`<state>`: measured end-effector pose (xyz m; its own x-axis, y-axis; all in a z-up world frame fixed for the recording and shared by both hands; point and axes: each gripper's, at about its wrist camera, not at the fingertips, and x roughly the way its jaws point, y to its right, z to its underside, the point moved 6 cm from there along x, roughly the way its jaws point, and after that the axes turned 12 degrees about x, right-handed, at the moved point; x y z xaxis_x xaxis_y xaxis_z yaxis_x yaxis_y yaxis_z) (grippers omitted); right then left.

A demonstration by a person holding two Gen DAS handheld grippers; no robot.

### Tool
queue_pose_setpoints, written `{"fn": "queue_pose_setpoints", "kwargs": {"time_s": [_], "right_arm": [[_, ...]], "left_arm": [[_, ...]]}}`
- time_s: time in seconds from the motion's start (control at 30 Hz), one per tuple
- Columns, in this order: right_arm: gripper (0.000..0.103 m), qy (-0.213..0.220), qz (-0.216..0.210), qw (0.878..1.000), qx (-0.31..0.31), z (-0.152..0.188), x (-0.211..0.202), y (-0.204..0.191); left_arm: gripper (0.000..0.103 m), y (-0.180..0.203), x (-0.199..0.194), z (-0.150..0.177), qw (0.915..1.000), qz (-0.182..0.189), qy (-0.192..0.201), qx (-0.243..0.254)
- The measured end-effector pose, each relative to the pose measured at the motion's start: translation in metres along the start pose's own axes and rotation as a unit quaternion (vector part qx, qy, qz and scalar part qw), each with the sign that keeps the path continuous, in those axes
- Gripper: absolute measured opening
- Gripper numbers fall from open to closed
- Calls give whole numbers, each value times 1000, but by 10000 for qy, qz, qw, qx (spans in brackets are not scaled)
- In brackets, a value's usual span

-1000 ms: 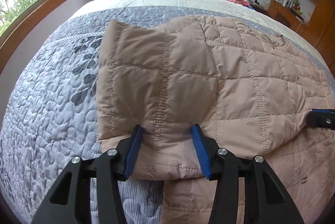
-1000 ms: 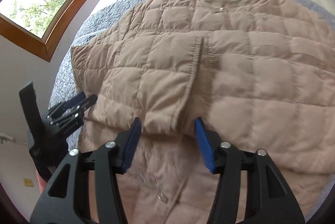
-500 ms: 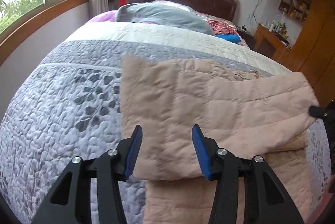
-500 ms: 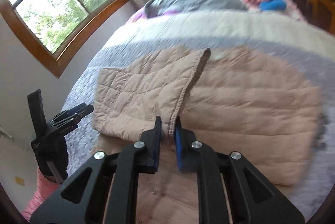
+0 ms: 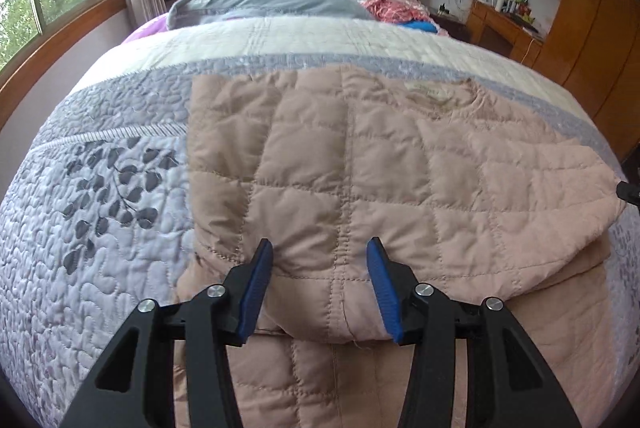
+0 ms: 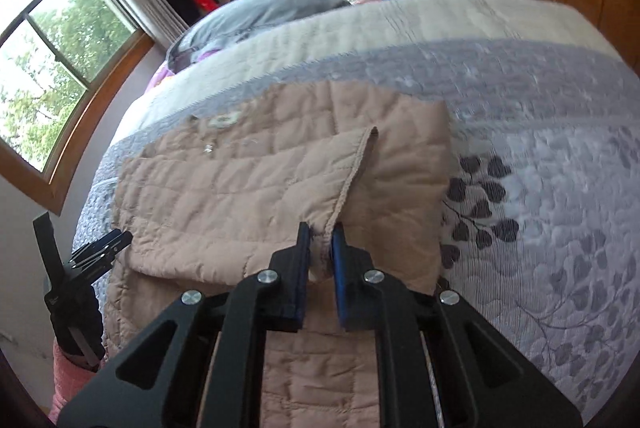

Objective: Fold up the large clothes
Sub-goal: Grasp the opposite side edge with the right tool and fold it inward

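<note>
A beige quilted jacket [image 5: 360, 164] lies folded on the bed; it also shows in the right wrist view [image 6: 248, 188]. My left gripper [image 5: 318, 260] is open, its blue fingers either side of the folded jacket's near edge, not clamping it. My right gripper [image 6: 320, 240] is shut on the jacket's ribbed edge [image 6: 352, 180] and holds that flap up over the folded part. The left gripper also shows at the left of the right wrist view [image 6: 100, 248].
The bed has a grey-lilac quilted cover with a leaf print [image 5: 100, 188] and a cream band [image 5: 280, 40]. A grey pillow [image 5: 264, 4], red cloth and a blue item lie near the dark headboard. Windows are at left, wooden furniture [image 5: 560, 8] at right.
My right gripper shut on the jacket's edge and carried the flap across to the right. My left gripper stayed open and drew back toward the near edge.
</note>
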<state>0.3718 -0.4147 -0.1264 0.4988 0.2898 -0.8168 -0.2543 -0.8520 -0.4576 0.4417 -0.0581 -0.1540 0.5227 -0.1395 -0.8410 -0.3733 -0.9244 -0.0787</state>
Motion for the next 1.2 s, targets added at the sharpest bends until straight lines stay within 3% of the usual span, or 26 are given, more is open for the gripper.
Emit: {"fn": "queue_pose_setpoints", "kwargs": {"time_s": [0.13,0.27,0.37,0.47,0.53,0.63,0.73,0.9,0.97,1.2], "right_arm": [[6,-136,334,9992,170,13,34,24],[2,-196,253,9988,374,18,47,38],[9,62,340,9987,362,19,26,34],[9,743,686,9948,92,21,-14,19],[9,884,518,9947,-107,25,-31,-1],[9,375,-37,9982,-461,44,-19,-43],[9,-163,-302,9976,-608,60,12,-73],[9,-479,-16,9961,-738,69,59,-86],[2,-636,147,9958,-643,69,81,-78],[0,-798,-115,9963,-313,63,97,-69]], "left_arm": [[50,3,17,8,9998,-114,-115,96],[50,3,18,9,9997,-169,-100,128],[50,-2,9,7,9999,-93,-103,59],[50,-2,-19,0,9997,-182,185,4],[50,8,-34,-4,9990,-207,380,145],[50,40,-42,-6,9983,-18,382,450],[50,59,-36,-5,9975,-15,329,622],[51,65,-4,5,9981,-1,-65,610],[52,64,9,7,9976,109,-190,660],[52,67,9,7,9978,54,-199,634]]}}
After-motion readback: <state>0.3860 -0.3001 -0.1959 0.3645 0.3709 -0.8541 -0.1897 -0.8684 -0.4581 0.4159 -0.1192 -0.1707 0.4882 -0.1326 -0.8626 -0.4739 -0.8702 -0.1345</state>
